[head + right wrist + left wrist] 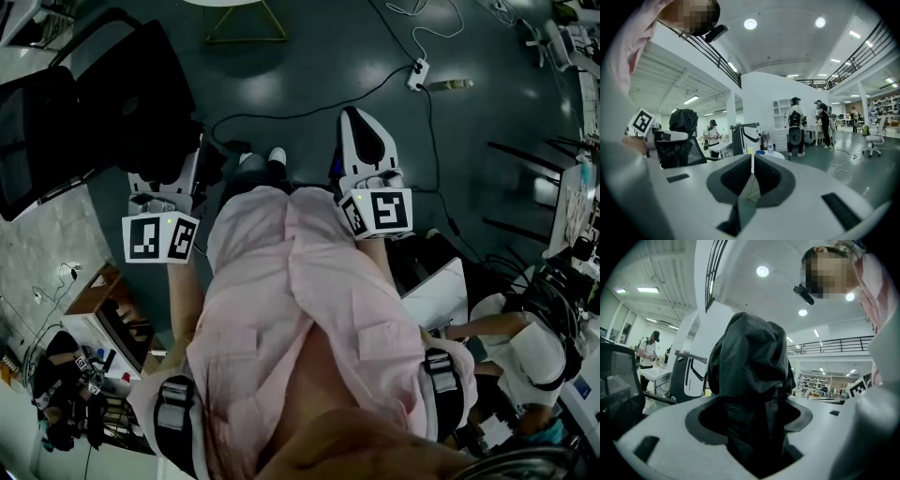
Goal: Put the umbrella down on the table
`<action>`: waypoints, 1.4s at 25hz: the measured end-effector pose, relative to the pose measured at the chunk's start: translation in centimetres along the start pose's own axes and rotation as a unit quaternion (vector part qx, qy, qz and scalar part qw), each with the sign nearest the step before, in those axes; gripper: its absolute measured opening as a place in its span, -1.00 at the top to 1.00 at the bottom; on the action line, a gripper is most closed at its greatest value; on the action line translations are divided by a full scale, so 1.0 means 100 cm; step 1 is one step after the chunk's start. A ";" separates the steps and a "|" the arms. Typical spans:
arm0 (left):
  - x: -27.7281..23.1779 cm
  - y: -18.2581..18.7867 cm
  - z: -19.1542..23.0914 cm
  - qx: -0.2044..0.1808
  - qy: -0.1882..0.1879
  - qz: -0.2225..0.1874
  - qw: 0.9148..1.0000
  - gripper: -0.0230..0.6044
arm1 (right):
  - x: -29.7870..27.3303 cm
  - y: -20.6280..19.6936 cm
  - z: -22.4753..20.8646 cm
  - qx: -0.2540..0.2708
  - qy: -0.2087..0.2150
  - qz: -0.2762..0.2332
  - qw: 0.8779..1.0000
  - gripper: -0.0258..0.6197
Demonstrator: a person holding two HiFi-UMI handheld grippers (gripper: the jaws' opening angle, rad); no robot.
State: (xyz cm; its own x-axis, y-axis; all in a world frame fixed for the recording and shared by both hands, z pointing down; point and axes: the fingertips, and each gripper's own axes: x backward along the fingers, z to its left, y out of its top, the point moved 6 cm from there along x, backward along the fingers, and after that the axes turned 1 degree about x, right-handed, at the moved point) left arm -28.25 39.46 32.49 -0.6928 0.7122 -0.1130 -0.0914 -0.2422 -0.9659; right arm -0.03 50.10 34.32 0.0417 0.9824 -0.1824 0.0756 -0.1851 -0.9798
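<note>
Bright hall, bunched black umbrella [751, 357] gripped by left gripper [750, 420] jaws, right gripper [751, 165] jaws closed

I wear a pale pink short-sleeved shirt [281, 309] with chest pockets. Black harness straps [174, 417] with grey buckles cross both my shoulders, and a white shoe [277, 155] shows below the hem. My left gripper [752, 423] and right gripper [752, 174] have smooth white shells with dark rectangular slots. Their pads [733, 177] are dark grey, and ribbed on the right one. Each gripper carries a white marker cube [159, 238] printed with black square patterns.
</note>
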 end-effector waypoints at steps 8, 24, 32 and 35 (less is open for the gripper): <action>-0.018 0.000 0.001 0.017 0.016 -0.010 1.000 -0.11 | 0.001 -0.007 -0.026 -0.009 -0.014 0.008 1.000 0.81; -0.118 0.037 0.069 0.029 0.005 -0.007 1.000 -0.11 | -0.122 0.029 -0.041 -0.015 -0.025 0.011 1.000 0.81; -0.148 0.047 0.104 0.033 0.017 -0.011 0.999 -0.11 | -0.164 0.037 -0.046 -0.014 -0.032 0.013 0.999 0.81; -0.155 0.046 0.113 0.039 0.029 -0.008 0.999 -0.11 | -0.177 0.038 -0.052 -0.011 -0.029 0.015 0.999 0.81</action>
State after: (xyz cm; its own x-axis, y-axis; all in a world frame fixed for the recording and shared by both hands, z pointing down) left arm -26.00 19.86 32.45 -0.6482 0.7531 -0.1128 -0.1589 -0.2786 -0.9472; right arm 4.71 31.84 34.27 -0.0137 0.9760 -0.2173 0.0965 -0.2150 -0.9718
